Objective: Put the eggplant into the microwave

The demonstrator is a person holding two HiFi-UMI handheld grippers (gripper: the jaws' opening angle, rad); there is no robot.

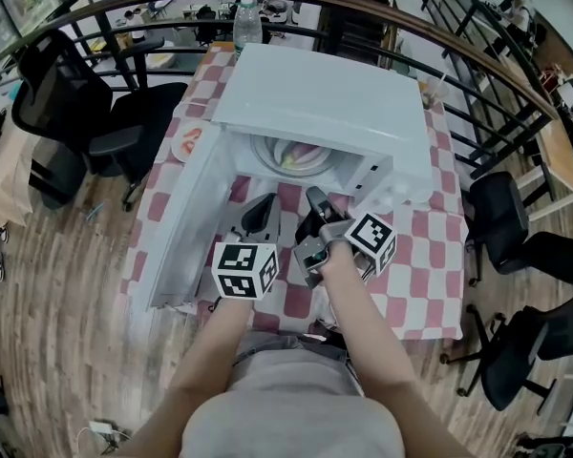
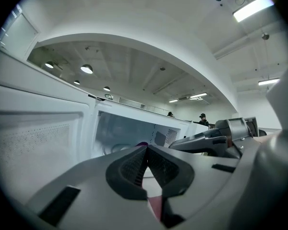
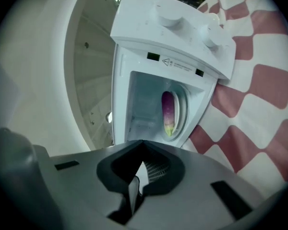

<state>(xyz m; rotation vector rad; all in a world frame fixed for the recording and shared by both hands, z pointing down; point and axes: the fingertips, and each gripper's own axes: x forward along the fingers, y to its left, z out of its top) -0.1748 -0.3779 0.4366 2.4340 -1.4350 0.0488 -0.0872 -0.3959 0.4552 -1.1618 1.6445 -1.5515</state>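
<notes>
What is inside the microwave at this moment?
The open microwave holds a purple eggplant with a green end, lying on a round plate. What is under the plate is covered.

Checkered table (image 1: 430, 284) carries microwave (image 1: 325, 103) and plate (image 1: 189, 143)
</notes>
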